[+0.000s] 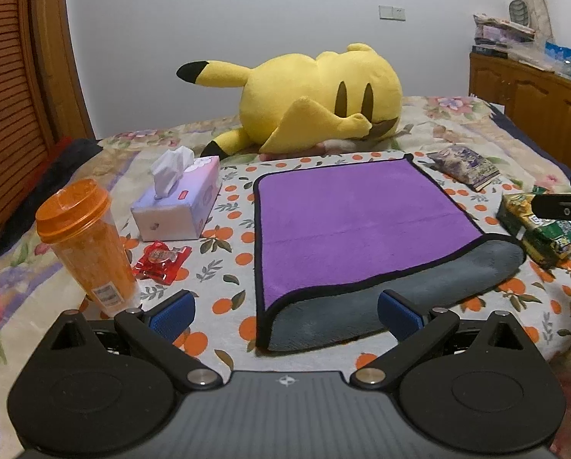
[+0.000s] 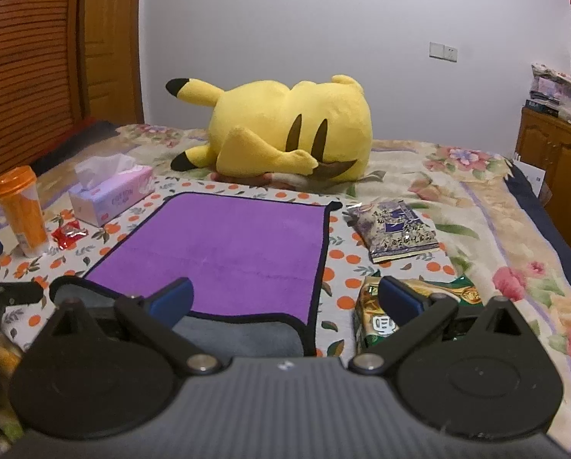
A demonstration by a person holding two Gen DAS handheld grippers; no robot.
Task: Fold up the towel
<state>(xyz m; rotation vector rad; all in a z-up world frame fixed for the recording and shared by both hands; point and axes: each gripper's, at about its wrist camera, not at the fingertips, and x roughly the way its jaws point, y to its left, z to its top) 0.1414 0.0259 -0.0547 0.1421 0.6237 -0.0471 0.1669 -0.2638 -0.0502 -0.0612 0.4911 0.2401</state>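
A purple towel (image 1: 346, 222) with a black hem and grey underside lies on the orange-dotted cloth on the bed. It is folded over once, and the grey lower layer (image 1: 400, 287) sticks out at the near edge. It also shows in the right wrist view (image 2: 228, 244). My left gripper (image 1: 285, 315) is open and empty, just short of the towel's near left corner. My right gripper (image 2: 285, 300) is open and empty, over the towel's near right corner. The right gripper's tip shows at the right edge of the left wrist view (image 1: 565, 208).
An orange bottle (image 1: 86, 244), a tissue box (image 1: 178, 202) and a red wrapper (image 1: 161, 260) lie left of the towel. A green snack bag (image 2: 411, 306) and a purple packet (image 2: 396, 229) lie to its right. A yellow plush toy (image 1: 304, 103) lies behind it.
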